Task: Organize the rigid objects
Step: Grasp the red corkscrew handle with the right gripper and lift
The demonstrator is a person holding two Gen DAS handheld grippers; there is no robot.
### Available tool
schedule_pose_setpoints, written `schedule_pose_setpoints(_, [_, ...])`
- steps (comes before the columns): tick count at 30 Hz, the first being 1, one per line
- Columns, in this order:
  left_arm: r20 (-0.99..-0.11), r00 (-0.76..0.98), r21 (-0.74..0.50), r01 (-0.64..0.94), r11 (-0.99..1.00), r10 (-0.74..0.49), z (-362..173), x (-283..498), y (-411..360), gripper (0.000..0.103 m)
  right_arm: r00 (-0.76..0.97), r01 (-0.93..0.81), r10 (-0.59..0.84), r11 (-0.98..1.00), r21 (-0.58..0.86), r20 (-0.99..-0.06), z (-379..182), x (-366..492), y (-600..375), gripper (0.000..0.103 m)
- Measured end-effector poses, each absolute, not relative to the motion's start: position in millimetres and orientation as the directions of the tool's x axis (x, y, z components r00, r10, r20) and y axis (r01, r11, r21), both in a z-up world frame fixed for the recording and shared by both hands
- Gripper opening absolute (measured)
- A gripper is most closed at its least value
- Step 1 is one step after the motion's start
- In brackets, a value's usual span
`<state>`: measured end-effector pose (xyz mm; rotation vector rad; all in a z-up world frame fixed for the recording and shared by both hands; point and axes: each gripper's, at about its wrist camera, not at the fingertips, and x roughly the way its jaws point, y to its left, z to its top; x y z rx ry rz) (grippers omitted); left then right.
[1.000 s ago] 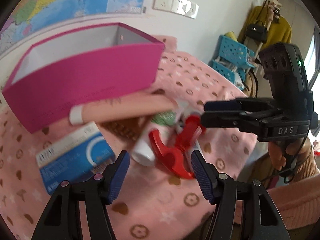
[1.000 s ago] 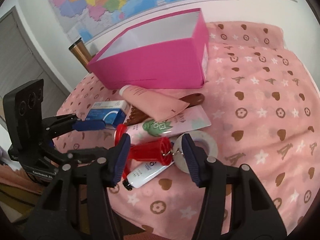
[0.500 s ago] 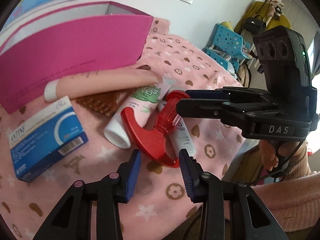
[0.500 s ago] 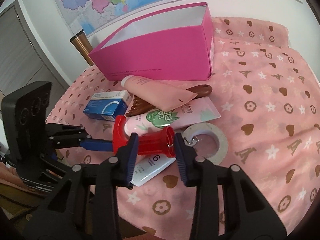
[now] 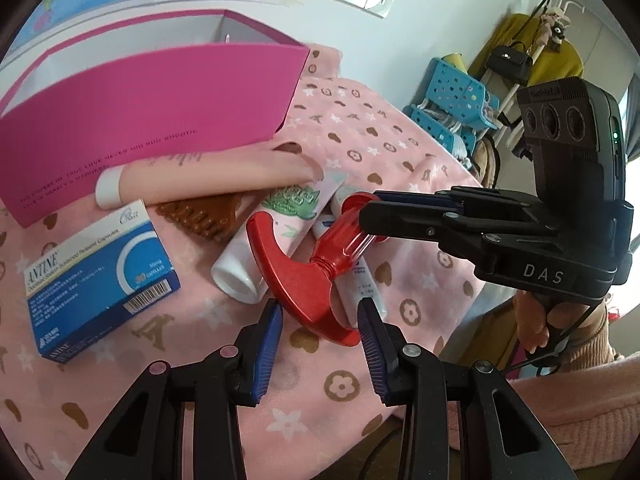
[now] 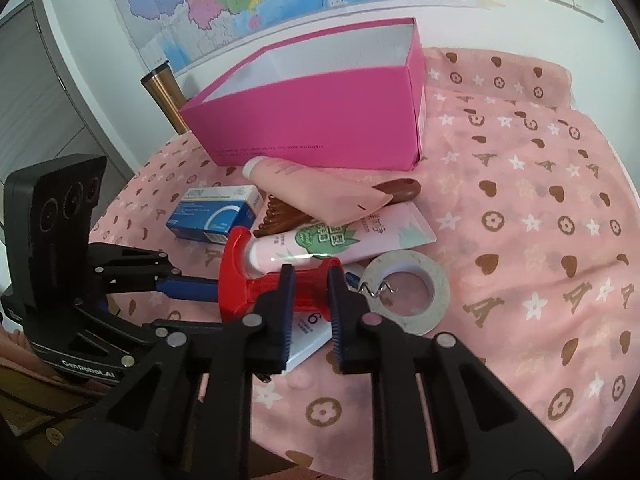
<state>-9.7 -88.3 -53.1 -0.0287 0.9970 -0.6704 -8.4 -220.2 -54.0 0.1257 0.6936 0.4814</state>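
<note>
A red corkscrew (image 5: 304,276) with a T-handle lies on the pile of tubes on the pink cloth. My right gripper (image 6: 310,292) is shut on the red corkscrew (image 6: 276,284) at its clear red barrel; it also shows in the left wrist view (image 5: 372,220). My left gripper (image 5: 318,316) is partly open, its fingers on either side of the red handle's lower end, not clamping it. Behind stands an open pink box (image 5: 160,112), also in the right wrist view (image 6: 320,120).
A blue medicine box (image 5: 100,276), a brown comb (image 5: 200,216), a pink tube (image 5: 208,176), a green-printed tube (image 6: 340,236), a small white tube (image 5: 362,284) and a tape roll (image 6: 404,292) lie around. A copper flask (image 6: 164,96) stands behind the box.
My right gripper closed on the corkscrew's barrel. My left gripper moved in toward the red handle and narrowed around its lower end.
</note>
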Motion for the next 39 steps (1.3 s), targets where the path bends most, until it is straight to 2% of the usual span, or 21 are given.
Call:
schedule_pose_setpoints(7, [-0.733, 0.407, -0.297, 0.530, 0.794, -0.546, -29.2, -12.7, -85.3, 0.038, 0.685, -0.408, 0.473, 0.879, 0.246, -0.555, -36.9, -14.1, -216.8, 0.017])
schedule_pose_setpoints(9, [-0.709, 0.414, -0.303, 0.553, 0.777, -0.571, -19.1, -14.4, -86.5, 0.038, 0.664, -0.447, 0.518, 0.853, 0.269, -0.539, -31.9, -12.7, -211.7, 0.009])
schedule_pose_setpoints(11, [-0.698, 0.431, -0.283, 0.567, 0.773, -0.571, -13.5, -15.2, -90.7, 0.038, 0.667, -0.460, 0.514, 0.854, 0.245, -0.539, -28.1, -10.0, -204.4, 0.009])
schedule_pose_setpoints(15, [-0.730, 0.462, -0.233, 0.526, 0.818, -0.504, -24.4, -9.2, -90.3, 0.038, 0.663, -0.467, 0.515, 0.852, 0.238, -0.543, -30.4, 2.1, -197.5, 0.009])
schedule_pose_setpoints(19, [-0.725, 0.459, -0.273, 0.493, 0.826, -0.514, -32.1, -13.5, -68.5, 0.038, 0.660, -0.428, 0.507, 0.860, 0.278, -0.554, -41.3, 3.8, -210.3, 0.010])
schedule_pose_setpoints(23, [-0.734, 0.448, -0.296, 0.465, 0.834, -0.510, -42.0, -15.0, -55.6, 0.041, 0.640, -0.398, 0.525, 0.851, 0.343, -0.561, -53.0, -0.3, -225.3, 0.021])
schedule_pose_setpoints(30, [-0.783, 0.395, -0.296, 0.444, 0.846, -0.481, -68.4, -14.0, -59.5, 0.041, 0.601, -0.412, 0.554, 0.832, 0.371, -0.576, -63.7, -8.5, -222.7, 0.023])
schedule_pose_setpoints(31, [-0.785, 0.394, -0.294, 0.442, 0.847, -0.478, -69.9, -14.5, -60.0, 0.041, 0.595, -0.416, 0.558, 0.830, 0.372, -0.579, -64.5, -8.9, -221.6, 0.025])
schedule_pose_setpoints(33, [-0.789, 0.389, -0.298, 0.435, 0.849, -0.476, -72.2, -13.9, -60.4, 0.041, 0.578, -0.426, 0.564, 0.825, 0.372, -0.590, -68.2, -10.7, -217.6, 0.036])
schedule_pose_setpoints(39, [-0.788, 0.386, -0.304, 0.433, 0.849, -0.479, -73.3, -14.2, -59.8, 0.041, 0.584, -0.433, 0.539, 0.839, 0.329, -0.607, -73.9, -3.6, -204.1, 0.036])
